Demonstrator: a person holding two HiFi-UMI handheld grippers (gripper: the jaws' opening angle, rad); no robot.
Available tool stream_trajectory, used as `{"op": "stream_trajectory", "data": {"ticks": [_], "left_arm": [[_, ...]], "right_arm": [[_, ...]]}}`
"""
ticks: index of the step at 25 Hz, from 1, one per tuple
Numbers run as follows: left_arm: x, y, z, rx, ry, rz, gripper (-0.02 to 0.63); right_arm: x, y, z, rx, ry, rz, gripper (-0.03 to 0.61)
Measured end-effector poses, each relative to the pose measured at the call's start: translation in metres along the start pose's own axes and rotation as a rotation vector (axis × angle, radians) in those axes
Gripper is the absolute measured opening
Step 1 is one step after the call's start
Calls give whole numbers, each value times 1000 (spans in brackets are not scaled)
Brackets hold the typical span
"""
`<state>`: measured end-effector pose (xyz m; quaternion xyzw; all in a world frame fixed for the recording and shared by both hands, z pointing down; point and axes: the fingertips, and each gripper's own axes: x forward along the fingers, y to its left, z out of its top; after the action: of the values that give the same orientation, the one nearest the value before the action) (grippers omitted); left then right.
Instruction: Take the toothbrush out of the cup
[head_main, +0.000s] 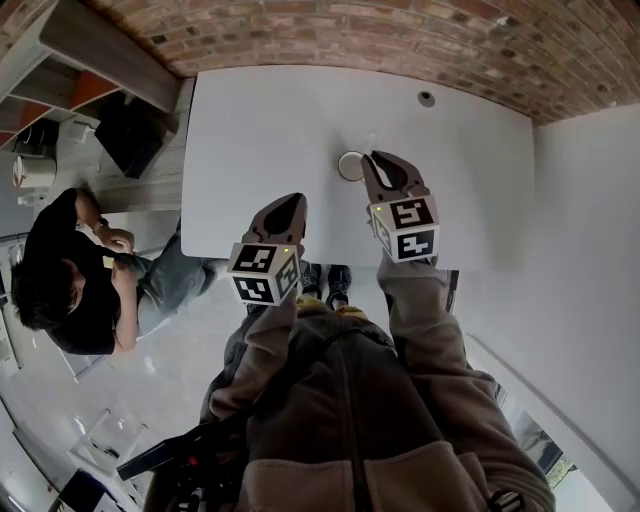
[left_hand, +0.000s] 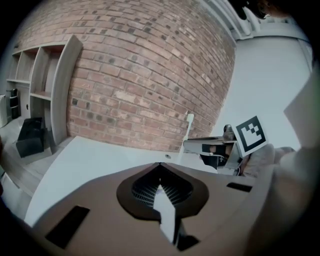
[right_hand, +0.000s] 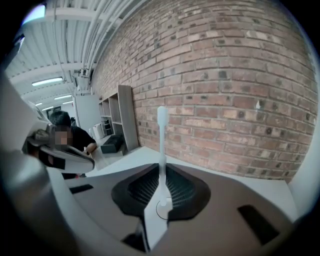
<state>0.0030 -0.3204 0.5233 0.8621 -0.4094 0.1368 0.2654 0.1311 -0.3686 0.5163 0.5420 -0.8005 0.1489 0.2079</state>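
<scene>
On the white table (head_main: 260, 120) stands a small white cup (head_main: 343, 162), seen from above as a round rim. My right gripper (head_main: 378, 158) sits just right of it, touching or nearly touching the rim. The right gripper (right_hand: 161, 167) is shut on a white toothbrush (right_hand: 161, 135), which stands upright between the jaws with its head at the top. From the left gripper view the toothbrush (left_hand: 189, 127) rises above the right gripper (left_hand: 210, 146). Whether its lower end is still in the cup is hidden. My left gripper (head_main: 293, 200), near the table's front edge, is shut with nothing in it (left_hand: 160, 165).
A brick wall (head_main: 400, 30) runs behind the table. A small round fitting (head_main: 427, 98) sits at the table's far right. A person (head_main: 70, 270) sits on the floor side to the left, near a wooden shelf unit (left_hand: 55, 95).
</scene>
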Motion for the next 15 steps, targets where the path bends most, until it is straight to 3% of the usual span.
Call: {"op": "stream_trajectory", "data": {"ticks": [5, 15], "left_arm": [[-18, -33, 53, 75, -109, -35, 3], [-57, -88, 152, 207, -315, -111, 3]], "right_arm": [[-58, 5, 45, 56, -119, -33, 41], [-132, 15, 126, -16, -301, -64, 41]]}}
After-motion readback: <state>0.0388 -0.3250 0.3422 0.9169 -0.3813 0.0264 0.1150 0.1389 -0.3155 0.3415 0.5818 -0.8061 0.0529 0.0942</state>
